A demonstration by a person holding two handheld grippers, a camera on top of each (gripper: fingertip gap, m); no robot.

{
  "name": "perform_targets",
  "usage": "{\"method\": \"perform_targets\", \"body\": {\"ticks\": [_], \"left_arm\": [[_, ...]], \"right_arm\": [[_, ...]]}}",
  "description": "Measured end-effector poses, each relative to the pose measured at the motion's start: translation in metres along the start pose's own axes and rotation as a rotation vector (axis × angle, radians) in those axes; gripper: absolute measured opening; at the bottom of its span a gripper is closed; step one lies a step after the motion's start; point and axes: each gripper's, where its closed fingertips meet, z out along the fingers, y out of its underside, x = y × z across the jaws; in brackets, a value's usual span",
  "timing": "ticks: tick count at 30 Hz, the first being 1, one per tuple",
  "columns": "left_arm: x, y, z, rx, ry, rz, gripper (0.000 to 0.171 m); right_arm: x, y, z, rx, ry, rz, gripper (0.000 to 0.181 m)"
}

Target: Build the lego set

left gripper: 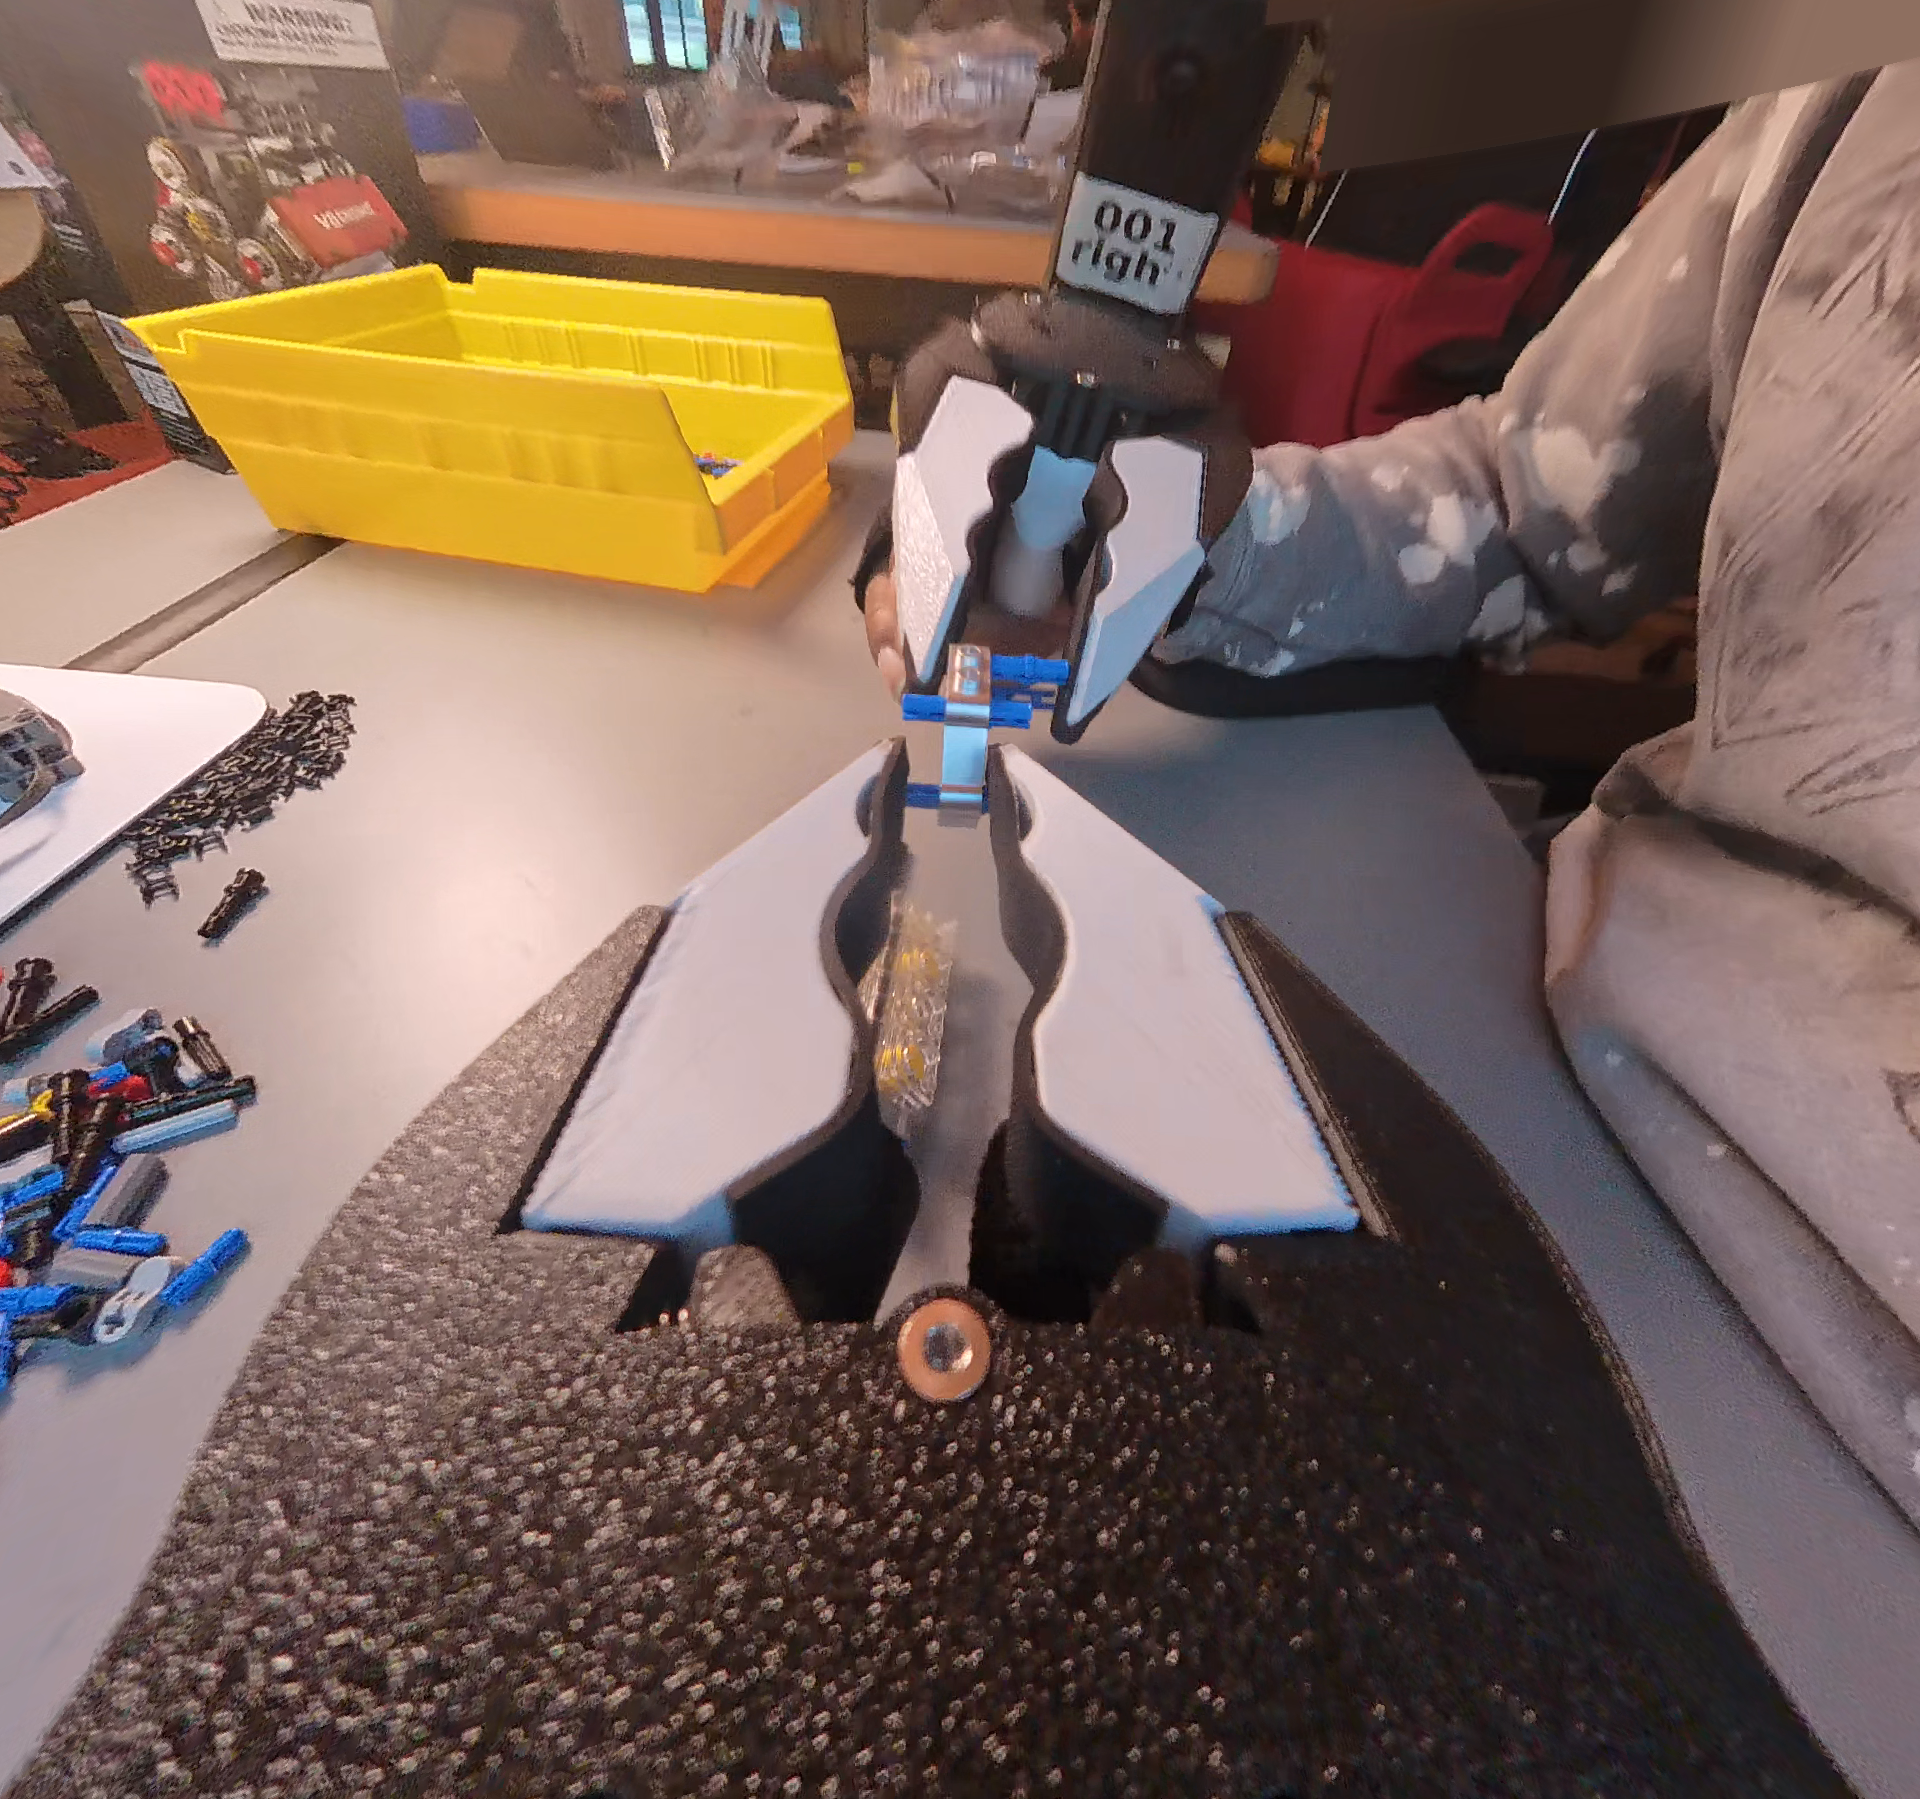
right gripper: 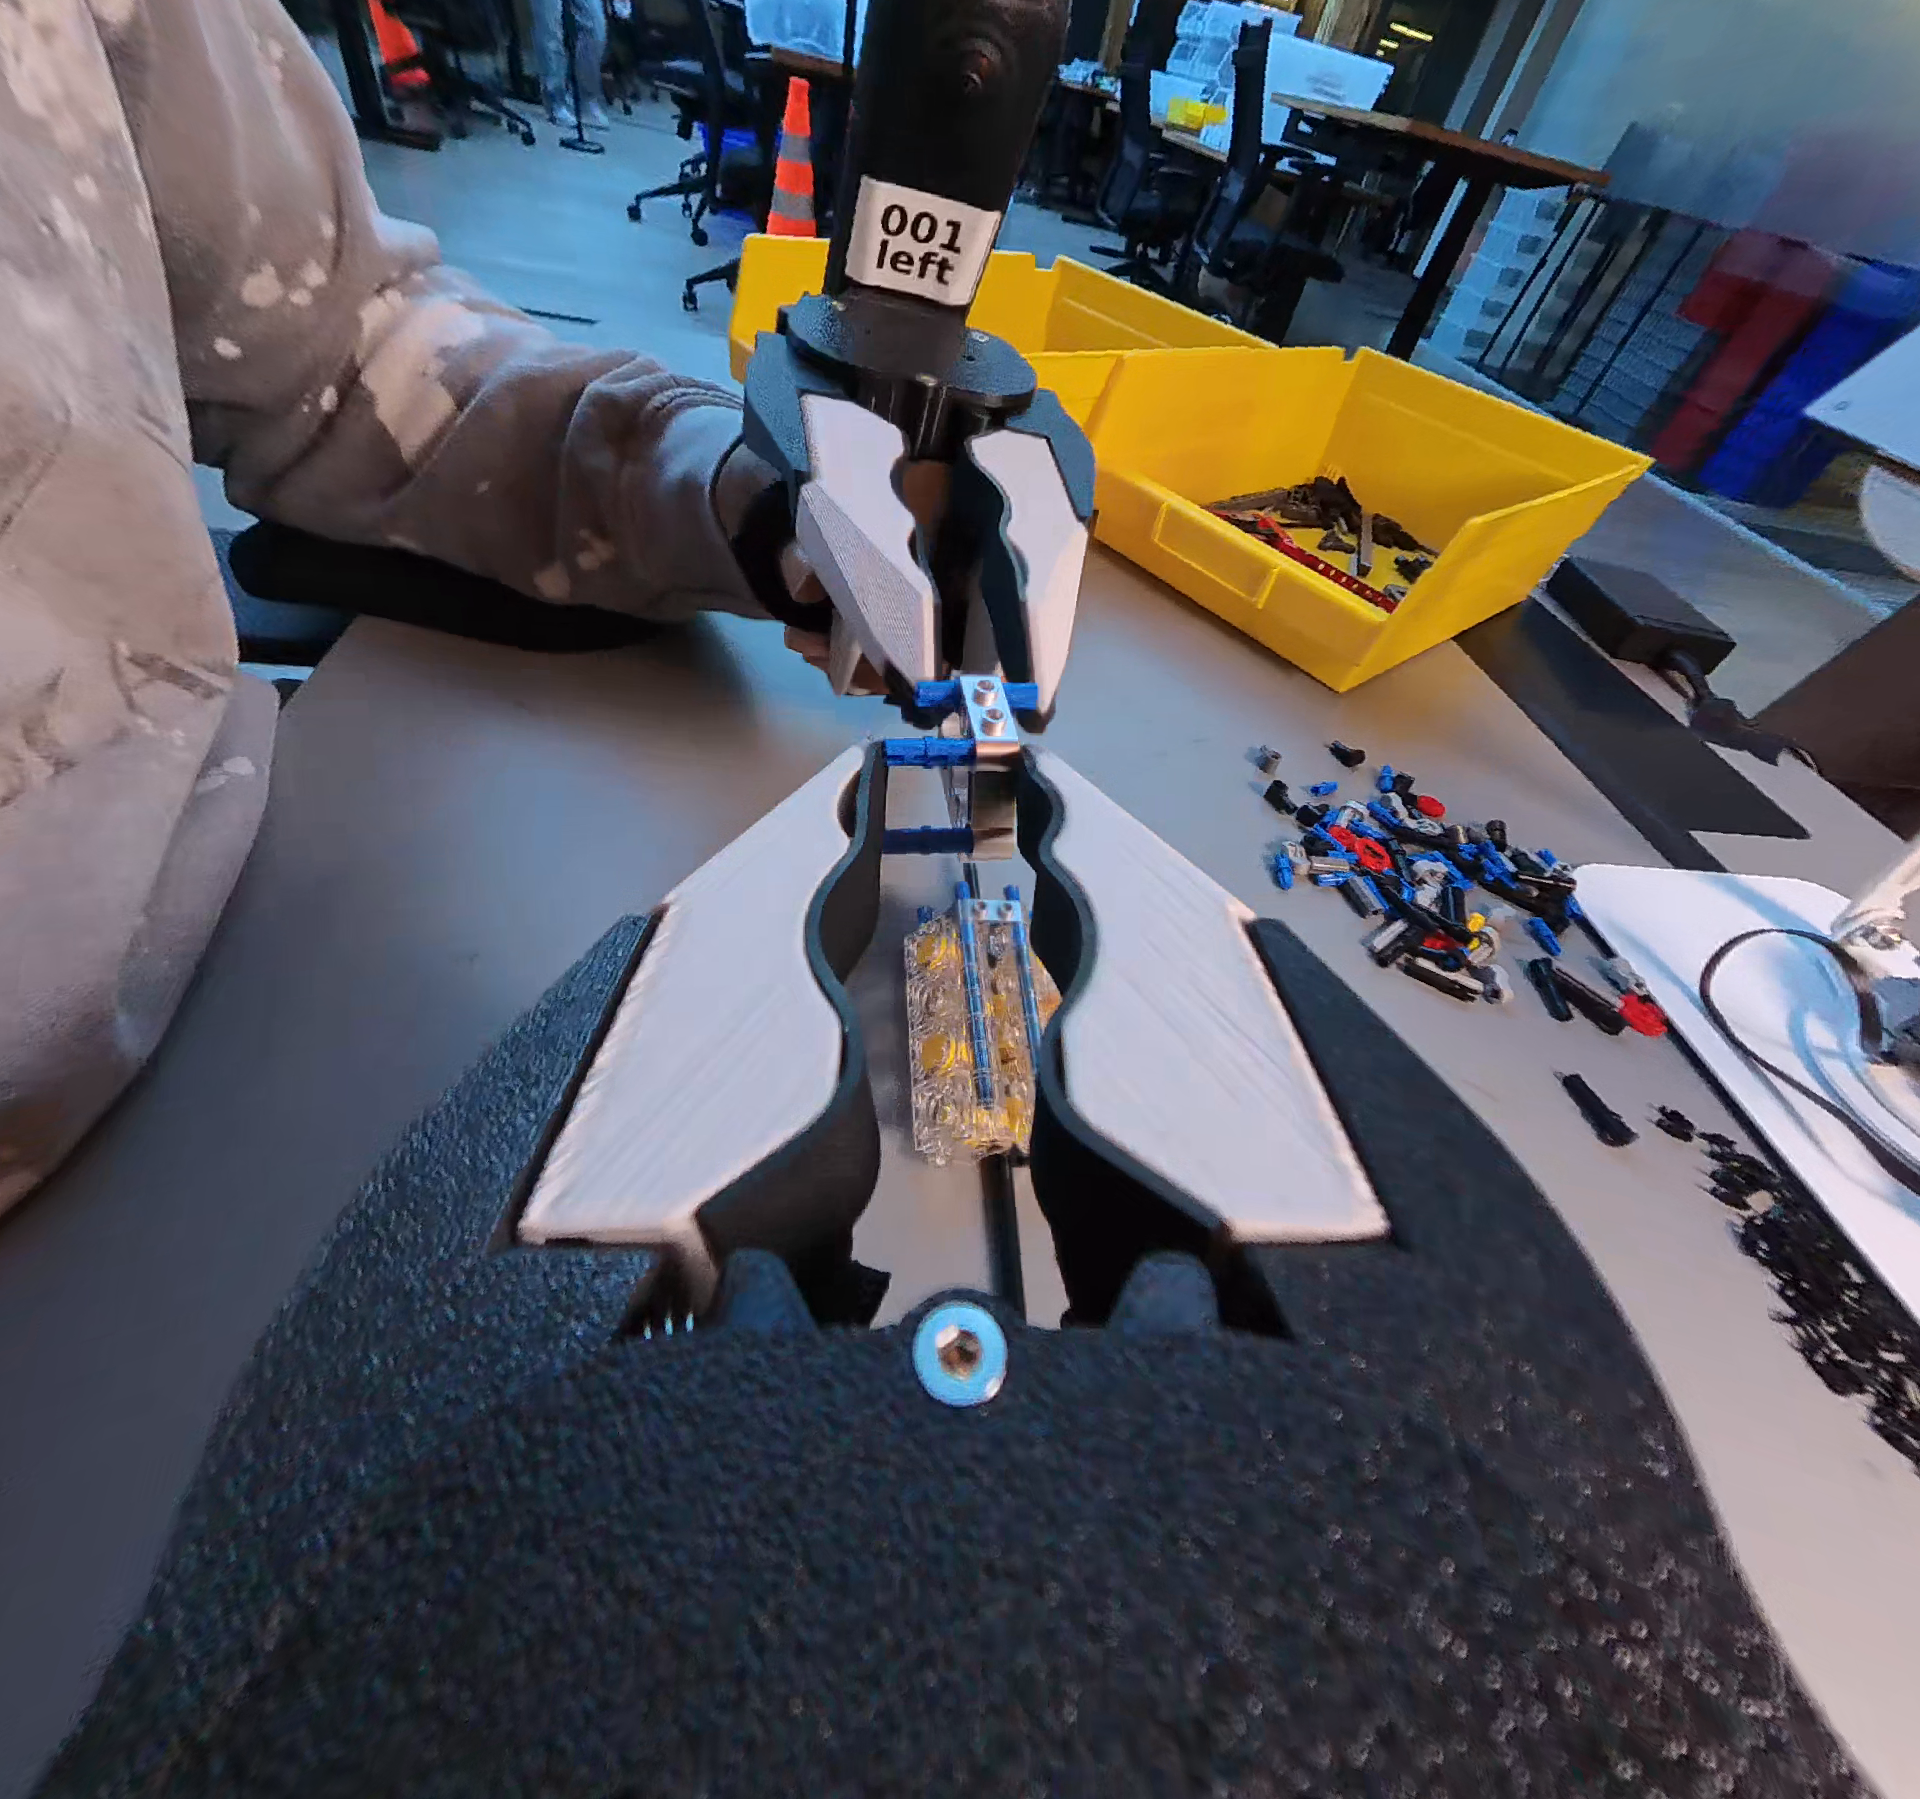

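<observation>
A small grey beam with blue pins (left gripper: 961,747) hangs in the air between my two grippers, which face each other tip to tip. My left gripper (left gripper: 945,783) is shut on its lower end, across the beam and a blue pin. My right gripper (right gripper: 951,783) is shut on the other end of the same piece (right gripper: 987,715). The right gripper (left gripper: 992,705) shows opposite in the left wrist view, and the left gripper (right gripper: 971,695) opposite in the right wrist view. Below them a clear bag of yellow parts (right gripper: 971,1053) lies on the grey table (left gripper: 582,710).
Yellow bins (left gripper: 499,430) (right gripper: 1351,461) stand at the back. Loose blue, black and grey parts (left gripper: 94,1178) (right gripper: 1434,876), a heap of black pins (left gripper: 239,793) (right gripper: 1818,1261) and a white board (right gripper: 1714,970) lie to one side. A person's grey sleeve (left gripper: 1558,502) lies on the other side. Left and right tips are no more than a few centimetres apart.
</observation>
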Motion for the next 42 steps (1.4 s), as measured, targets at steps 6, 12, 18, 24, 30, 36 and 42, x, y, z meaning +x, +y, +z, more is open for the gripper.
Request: {"method": "perform_targets", "body": {"ticks": [6,12,18,24,30,36,42], "left_arm": [[0.002,0.008,0.005,-0.059,-0.017,0.053,0.006],[-0.003,0.002,0.003,-0.045,-0.090,0.134,0.006],[-0.003,0.002,0.003,-0.055,-0.117,0.197,0.006],[0.002,-0.001,0.004,-0.052,-0.116,0.218,0.006],[0.003,0.002,0.003,-0.061,-0.091,0.182,0.006],[0.002,0.008,0.005,-0.043,-0.053,0.110,0.006],[0.002,0.008,0.005,-0.031,-0.042,0.090,0.006]], "right_arm": [[-0.002,0.003,0.002,-0.023,0.005,-0.028,0.022],[0.006,0.002,0.000,0.012,0.024,0.050,0.024],[0.007,0.003,-0.001,0.022,-0.017,0.138,0.025],[0.004,0.003,0.000,0.026,-0.039,0.163,0.014],[0.003,0.006,0.002,0.029,-0.052,0.190,0.014],[0.002,0.012,0.002,0.021,-0.073,0.226,0.013],[0.002,0.011,0.003,0.038,-0.104,0.278,0.013]]}}
